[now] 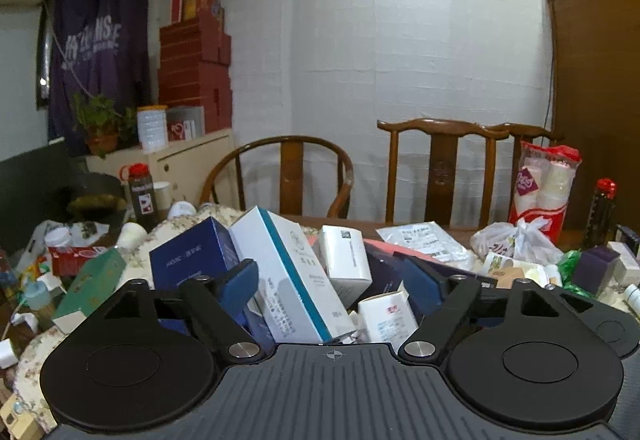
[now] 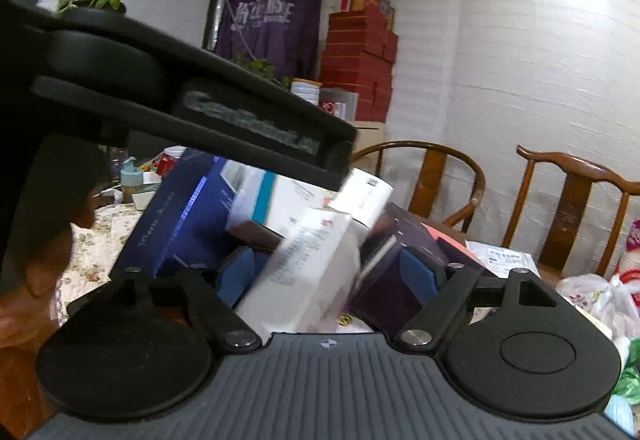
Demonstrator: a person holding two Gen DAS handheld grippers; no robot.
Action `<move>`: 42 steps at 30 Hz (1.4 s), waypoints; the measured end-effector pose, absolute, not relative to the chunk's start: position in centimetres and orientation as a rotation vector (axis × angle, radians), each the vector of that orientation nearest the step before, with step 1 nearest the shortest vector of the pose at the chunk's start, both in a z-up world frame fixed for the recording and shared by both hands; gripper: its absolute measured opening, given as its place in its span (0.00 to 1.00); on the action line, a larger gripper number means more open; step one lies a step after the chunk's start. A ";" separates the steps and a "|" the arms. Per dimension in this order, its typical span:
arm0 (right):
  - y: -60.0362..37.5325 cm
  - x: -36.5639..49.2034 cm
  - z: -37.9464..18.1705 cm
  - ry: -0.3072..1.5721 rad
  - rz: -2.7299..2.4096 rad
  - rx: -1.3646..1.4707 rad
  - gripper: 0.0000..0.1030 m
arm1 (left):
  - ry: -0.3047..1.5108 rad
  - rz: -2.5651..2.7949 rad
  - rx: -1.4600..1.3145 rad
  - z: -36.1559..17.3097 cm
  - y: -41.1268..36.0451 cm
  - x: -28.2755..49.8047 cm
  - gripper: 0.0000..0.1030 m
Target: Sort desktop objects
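Boxes crowd the table (image 1: 460, 234) between both wide-open, empty claws, left (image 1: 334, 282) and right (image 2: 328, 272)

Both rigs look alike: left hand-held gripper (image 1: 334, 282) and right hand-held gripper (image 2: 334, 274) have ribbed grey bodies, black round discs, silver screws, blue pads (image 1: 244, 282).

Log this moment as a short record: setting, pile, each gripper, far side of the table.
setting: cluttered table with a floral cloth
pile: boxes heaped together, among them a blue box, a white box with a teal stripe and a small white box
left gripper: open, pads touching nothing, over the pile
right gripper: open, a blurred white box between the pads
far side: two wooden chairs, a pack of paper cups
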State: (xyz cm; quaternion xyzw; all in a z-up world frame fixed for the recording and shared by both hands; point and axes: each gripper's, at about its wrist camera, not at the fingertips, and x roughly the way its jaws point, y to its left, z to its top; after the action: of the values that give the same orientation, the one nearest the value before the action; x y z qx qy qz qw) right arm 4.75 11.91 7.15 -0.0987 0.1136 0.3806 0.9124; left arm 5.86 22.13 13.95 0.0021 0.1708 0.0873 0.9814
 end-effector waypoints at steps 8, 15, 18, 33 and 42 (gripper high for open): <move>10.5 4.6 7.5 0.251 0.769 -0.152 0.85 | 0.361 0.200 -0.020 13.5 21.9 5.8 0.96; 9.2 3.6 8.8 0.240 0.736 -0.155 0.90 | 0.352 0.253 -0.022 13.5 20.8 4.1 1.00; 8.5 3.1 8.9 0.259 0.702 -0.160 0.90 | 0.349 0.248 -0.020 13.3 19.9 2.9 1.00; 5.3 -0.4 9.5 0.379 0.603 -0.217 0.93 | 0.397 0.305 0.007 13.7 15.6 -2.1 1.00; 5.0 -2.0 8.0 0.484 0.644 -0.275 0.94 | 0.482 0.316 -0.015 12.5 14.9 -4.9 1.00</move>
State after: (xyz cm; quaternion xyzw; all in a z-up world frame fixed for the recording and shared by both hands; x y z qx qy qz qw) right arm -2.00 5.04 7.97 -0.1333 0.2350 0.3122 0.9108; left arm -4.88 14.88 12.48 -0.0072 0.2377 0.1560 0.9587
